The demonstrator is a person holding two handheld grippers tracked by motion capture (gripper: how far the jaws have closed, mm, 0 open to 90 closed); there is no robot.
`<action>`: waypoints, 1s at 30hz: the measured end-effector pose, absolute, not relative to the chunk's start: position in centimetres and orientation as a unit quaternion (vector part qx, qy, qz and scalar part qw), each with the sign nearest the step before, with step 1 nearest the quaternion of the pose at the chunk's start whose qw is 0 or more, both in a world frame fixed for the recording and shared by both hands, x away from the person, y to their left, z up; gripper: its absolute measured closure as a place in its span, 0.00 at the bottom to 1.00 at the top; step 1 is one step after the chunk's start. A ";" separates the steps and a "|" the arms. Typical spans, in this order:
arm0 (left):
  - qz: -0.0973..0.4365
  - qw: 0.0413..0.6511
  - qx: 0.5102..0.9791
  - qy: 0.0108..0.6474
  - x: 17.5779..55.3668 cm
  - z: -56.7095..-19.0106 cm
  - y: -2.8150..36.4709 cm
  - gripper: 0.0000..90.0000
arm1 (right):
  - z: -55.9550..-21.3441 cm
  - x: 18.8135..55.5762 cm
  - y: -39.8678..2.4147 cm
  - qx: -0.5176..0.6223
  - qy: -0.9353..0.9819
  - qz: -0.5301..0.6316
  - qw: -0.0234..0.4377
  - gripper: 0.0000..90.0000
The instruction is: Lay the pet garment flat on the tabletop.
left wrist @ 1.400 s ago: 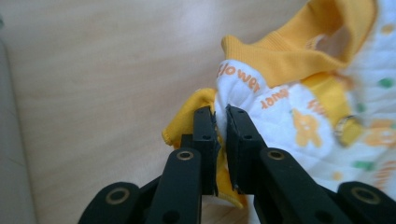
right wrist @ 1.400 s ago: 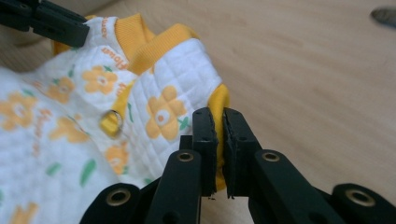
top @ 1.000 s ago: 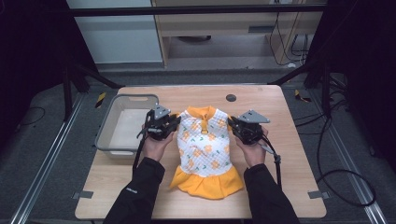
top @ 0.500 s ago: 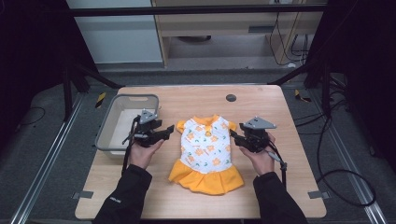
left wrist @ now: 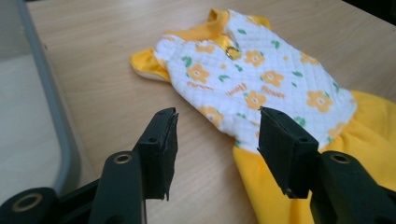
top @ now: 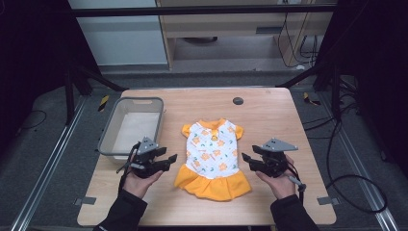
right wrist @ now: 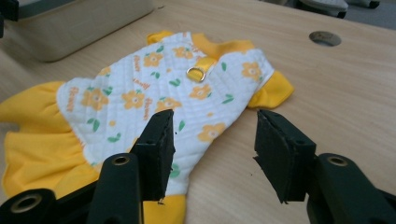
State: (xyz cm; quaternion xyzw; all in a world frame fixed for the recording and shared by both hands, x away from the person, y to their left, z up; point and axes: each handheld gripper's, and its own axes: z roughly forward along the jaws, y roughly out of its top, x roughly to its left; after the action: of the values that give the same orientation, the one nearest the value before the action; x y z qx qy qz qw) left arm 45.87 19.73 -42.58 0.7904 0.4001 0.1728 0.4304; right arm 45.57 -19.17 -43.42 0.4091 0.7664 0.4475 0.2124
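Spread flat on its front near the middle of the wooden table (top: 269, 110), a small white dress (top: 211, 149) printed with orange flowers lies with its collar toward the far edge and its yellow ruffled skirt toward the person. Its short yellow sleeves lie out to either side, and a small metal ring (right wrist: 195, 73) sits just below the collar, so the garment looks laid out ready for folding. On each side of it a hand holds a gripper low over the wood, jaws pointing inward at the waist. Both the left gripper (top: 169, 159) and the right gripper (top: 246, 159) have their jaws apart and hold nothing, near the cloth without touching it. A grey basket (top: 108, 137) stands at the table's left.
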 end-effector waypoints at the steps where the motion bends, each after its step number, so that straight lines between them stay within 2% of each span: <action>1: 0.170 0.428 0.795 0.395 45.4 -42.9 19.7 0.53 | -43.6 45.3 -19.2 0.408 0.767 0.447 0.210 0.53; 9: 0.146 0.407 0.813 0.390 43.6 -45.5 19.1 0.54 | -45.9 43.7 -19.4 0.402 0.789 0.431 0.172 0.56; 17: 0.129 0.381 0.829 0.389 43.3 -47.3 18.6 0.61 | -47.9 42.7 -19.0 0.404 0.804 0.413 0.140 0.61; 24: 0.116 0.366 0.836 0.392 43.7 -48.0 18.6 0.78 | -49.3 42.9 -18.6 0.408 0.821 0.381 0.122 0.70; 29: 0.105 0.358 0.841 0.393 43.9 -48.3 18.6 0.92 | -49.5 42.9 -18.3 0.406 0.827 0.372 0.110 0.81; 30: 0.103 0.357 0.842 0.391 43.9 -48.4 18.5 0.98 | -49.4 42.9 -18.3 0.409 0.828 0.371 0.102 0.86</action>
State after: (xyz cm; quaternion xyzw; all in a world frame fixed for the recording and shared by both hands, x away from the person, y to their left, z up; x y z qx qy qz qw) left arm 43.87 18.52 -48.36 0.8419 0.3912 0.1029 0.3573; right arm 42.93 -18.27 -49.42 0.4085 0.8277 0.3709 0.1020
